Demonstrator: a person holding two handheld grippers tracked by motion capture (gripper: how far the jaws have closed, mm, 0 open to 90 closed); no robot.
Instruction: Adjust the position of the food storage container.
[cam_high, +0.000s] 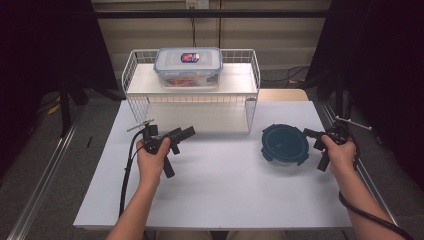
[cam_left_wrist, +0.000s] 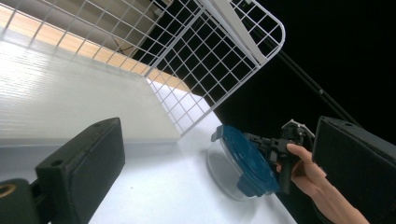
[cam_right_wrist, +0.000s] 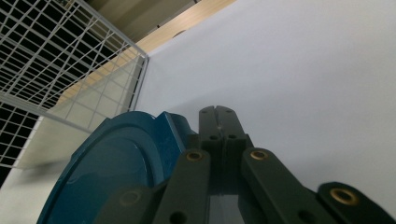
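1. right gripper (cam_high: 309, 134) sits at 3 o'clock of the round container (cam_high: 285, 145), jaws pressed together with nothing between them, tips just beside a lid (cam_right_wrist: 112, 172) latch; likely placed to flip or nudge that latch.
2. left gripper (cam_high: 186, 132) waits near 9 o'clock on the table (cam_high: 215, 185), jaws spread and empty, aimed towards the container.
3. the container stands in front of the wire shelf (cam_high: 192, 100), towards 2 o'clock of the table's centre; a rectangular box (cam_high: 188, 66) sits on the shelf at 12 o'clock.

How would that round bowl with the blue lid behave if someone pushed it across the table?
The bowl looks like clear glass, so it is probably heavy for its size and breakable. It is low and wide, so it would likely slide on the smooth white table rather than tip. Its blue lid has latch tabs, which seem easy to catch.
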